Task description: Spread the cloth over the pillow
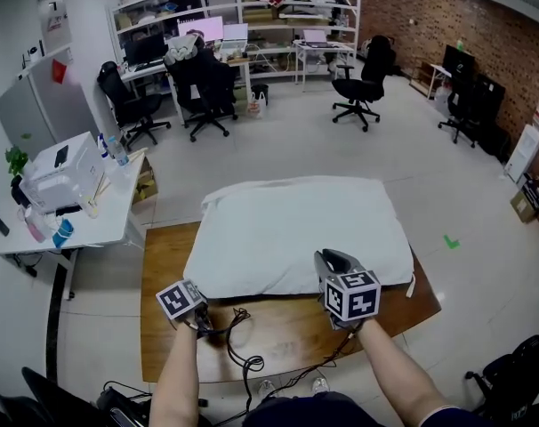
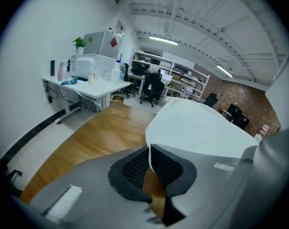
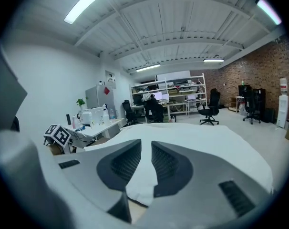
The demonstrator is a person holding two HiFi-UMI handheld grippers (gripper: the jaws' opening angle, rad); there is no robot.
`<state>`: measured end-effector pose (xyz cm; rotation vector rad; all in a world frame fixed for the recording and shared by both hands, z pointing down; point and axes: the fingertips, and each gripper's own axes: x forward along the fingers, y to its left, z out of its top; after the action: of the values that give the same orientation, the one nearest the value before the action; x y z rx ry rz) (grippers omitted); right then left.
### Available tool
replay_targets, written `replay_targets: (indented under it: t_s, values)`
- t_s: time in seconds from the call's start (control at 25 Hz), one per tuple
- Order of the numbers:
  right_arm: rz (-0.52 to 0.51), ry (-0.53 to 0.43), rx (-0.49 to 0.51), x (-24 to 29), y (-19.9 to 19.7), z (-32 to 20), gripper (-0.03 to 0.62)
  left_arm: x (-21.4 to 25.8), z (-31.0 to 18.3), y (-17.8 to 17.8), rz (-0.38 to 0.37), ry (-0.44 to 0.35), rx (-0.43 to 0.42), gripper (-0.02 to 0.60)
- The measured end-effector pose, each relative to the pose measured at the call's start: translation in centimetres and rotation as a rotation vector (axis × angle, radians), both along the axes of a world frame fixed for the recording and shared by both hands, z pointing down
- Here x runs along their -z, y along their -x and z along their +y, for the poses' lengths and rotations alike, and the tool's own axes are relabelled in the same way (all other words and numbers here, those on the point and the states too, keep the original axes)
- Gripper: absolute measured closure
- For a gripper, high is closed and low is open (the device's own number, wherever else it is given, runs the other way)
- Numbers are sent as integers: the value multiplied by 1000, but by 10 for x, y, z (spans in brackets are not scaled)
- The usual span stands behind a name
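Your right gripper (image 3: pixel 145 146) is clamped on the near edge of the white cloth (image 1: pixel 296 229), which lies spread across the wooden table (image 1: pixel 287 323). Your left gripper (image 2: pixel 149 149) has its jaws together at the cloth's near-left corner, possibly pinching it

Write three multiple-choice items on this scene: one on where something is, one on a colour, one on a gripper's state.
1. The white cloth lies on: A the floor; B the wooden table; C an office chair.
2. The small mark right of the table is: A red; B blue; C green.
3. The right hand-held gripper is: A wide open and empty; B closed on the cloth; C holding a bottle.

Key: 1 B, bare brown tabletop shows around the cloth. 2 C, the mark is green in the head view. 3 B, white cloth sits between its jaws.
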<state>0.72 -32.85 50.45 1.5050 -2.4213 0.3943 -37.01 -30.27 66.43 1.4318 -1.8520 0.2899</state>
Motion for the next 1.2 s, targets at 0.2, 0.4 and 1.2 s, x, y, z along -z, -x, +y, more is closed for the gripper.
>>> replay_targets:
  t_s: [0.2,0.4,1.2]
  values:
    - [5,4,6,-2,9,1,526,-29,24,7,29,90,-35,495]
    - [3,5,2,-2,3,3,526,-33,53,35,44,73,51,497]
    - [-24,-138,-14,61,-37,1,586,224,-27,-204,-93,-485,-604,575]
